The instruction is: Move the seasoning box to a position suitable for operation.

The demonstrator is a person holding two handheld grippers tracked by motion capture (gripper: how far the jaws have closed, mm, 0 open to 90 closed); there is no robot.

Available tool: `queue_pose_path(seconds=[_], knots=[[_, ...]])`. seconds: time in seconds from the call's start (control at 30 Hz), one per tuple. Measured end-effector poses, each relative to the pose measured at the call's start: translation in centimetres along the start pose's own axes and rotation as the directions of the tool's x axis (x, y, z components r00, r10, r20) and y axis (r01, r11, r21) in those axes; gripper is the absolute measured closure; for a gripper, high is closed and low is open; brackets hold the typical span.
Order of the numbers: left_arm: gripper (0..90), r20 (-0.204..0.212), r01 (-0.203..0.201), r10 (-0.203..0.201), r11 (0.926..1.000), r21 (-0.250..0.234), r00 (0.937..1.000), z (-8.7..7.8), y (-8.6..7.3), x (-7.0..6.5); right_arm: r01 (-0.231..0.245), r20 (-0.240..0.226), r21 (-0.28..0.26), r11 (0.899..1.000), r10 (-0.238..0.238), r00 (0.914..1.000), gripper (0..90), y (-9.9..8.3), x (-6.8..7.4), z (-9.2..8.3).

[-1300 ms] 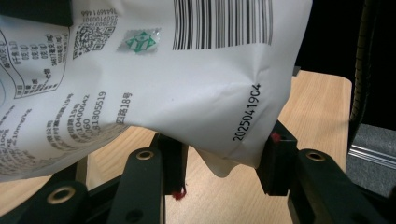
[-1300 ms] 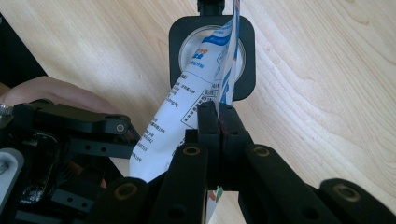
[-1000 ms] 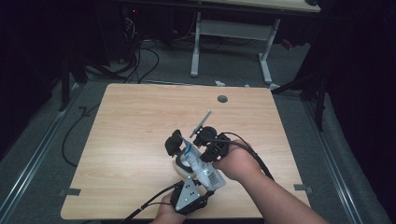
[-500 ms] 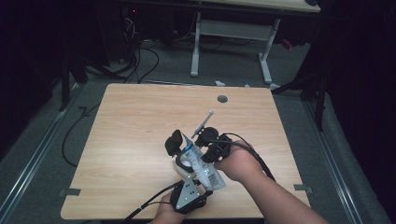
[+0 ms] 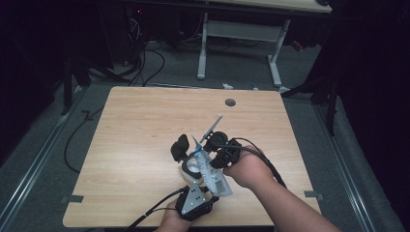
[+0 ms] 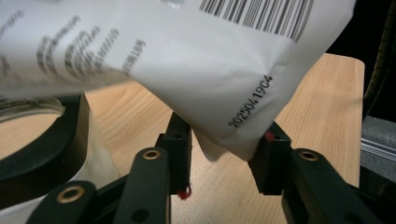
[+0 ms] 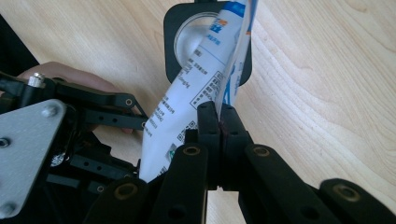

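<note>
Right gripper (image 7: 219, 114) jaws clamp the printed sachet (image 5: 211, 171) above the bench (image 5: 145, 121); left gripper (image 6: 224, 154) jaws, just closing, apparently not yet pinching its corner, so seat squarely.

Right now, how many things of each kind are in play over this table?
Grippers: 2 (left gripper, right gripper)
Printed packet: 1
Black-rimmed round object: 1
Total: 4
</note>
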State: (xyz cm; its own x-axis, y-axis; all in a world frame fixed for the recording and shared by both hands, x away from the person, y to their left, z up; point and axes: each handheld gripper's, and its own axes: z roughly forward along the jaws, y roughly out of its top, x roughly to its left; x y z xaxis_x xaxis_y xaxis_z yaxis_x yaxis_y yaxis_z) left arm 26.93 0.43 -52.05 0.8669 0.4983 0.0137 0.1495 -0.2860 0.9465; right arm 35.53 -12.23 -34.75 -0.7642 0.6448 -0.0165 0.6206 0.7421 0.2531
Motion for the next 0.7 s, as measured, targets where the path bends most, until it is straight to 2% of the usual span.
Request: queue_pose_path(seconds=[0.7], knots=[[61.9, 0.01, 0.003, -0.003, 1.0, 0.003, 0.9999, -0.11, 0.04, 0.07, -0.001, 0.001, -0.001, 1.0, 0.001, 1.0, 89.7, 0.06, -0.1, 0.07]])
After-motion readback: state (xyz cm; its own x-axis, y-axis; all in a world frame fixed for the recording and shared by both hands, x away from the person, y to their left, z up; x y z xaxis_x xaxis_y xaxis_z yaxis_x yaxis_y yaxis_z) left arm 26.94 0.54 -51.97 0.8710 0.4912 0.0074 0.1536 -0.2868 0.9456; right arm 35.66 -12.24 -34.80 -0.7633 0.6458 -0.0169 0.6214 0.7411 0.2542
